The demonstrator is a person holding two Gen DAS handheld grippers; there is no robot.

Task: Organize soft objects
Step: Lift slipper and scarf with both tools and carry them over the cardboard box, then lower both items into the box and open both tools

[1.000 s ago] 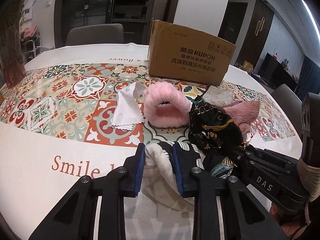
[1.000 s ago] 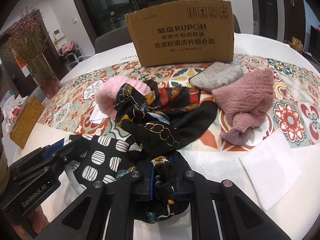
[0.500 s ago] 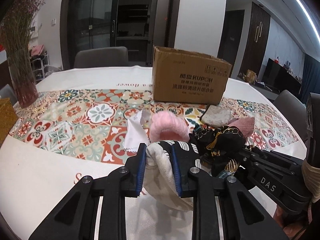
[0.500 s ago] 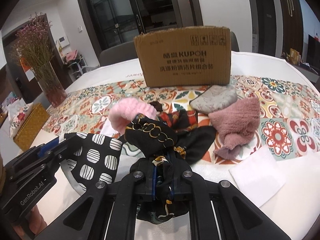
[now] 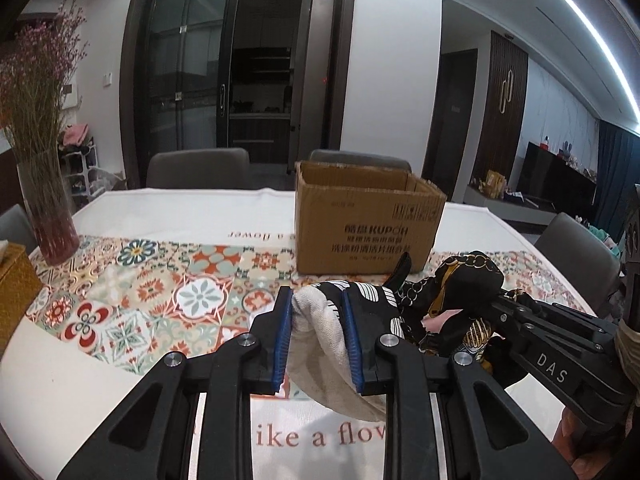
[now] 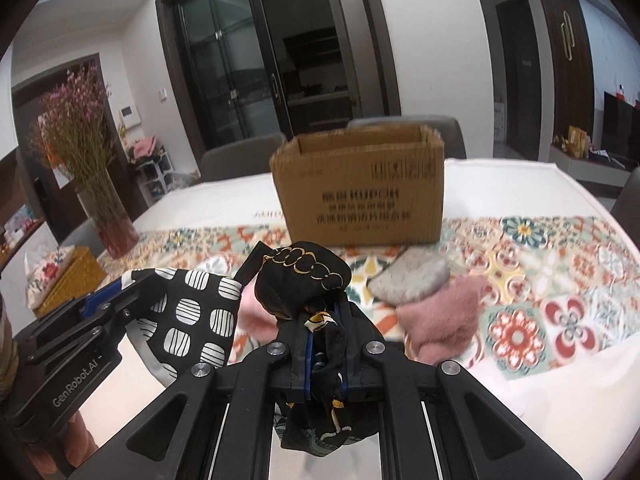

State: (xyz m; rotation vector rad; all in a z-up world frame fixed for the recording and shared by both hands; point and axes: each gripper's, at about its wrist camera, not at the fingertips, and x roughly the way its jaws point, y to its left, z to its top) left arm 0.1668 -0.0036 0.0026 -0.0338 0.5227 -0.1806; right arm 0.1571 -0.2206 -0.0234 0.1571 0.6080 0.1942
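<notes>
My left gripper [image 5: 316, 300] is shut on a black cloth with white spots and a cream lining [image 5: 320, 332], held up off the table. In the right wrist view that spotted cloth [image 6: 192, 312] hangs from the left gripper [image 6: 116, 292] at the left. My right gripper [image 6: 325, 320] is shut on a black scarf with a gold chain print [image 6: 304, 276], which is also lifted. An open cardboard box [image 5: 368, 220] stands behind on the patterned runner. Below lie a pink fuzzy towel [image 6: 444, 312], a grey pouch [image 6: 412, 280] and a pale pink fluffy item [image 6: 252, 308].
A glass vase of dried flowers [image 5: 48, 216] stands at the table's far left, with a yellow tissue box [image 5: 16, 292] near it. Grey chairs [image 5: 196, 168] stand behind the table. A white tablecloth [image 5: 100, 380] covers the front.
Both grippers have risen with their cloths, which now hang off the table. The views have tilted up, so the box's open top shows and the items on the table sit lower.
</notes>
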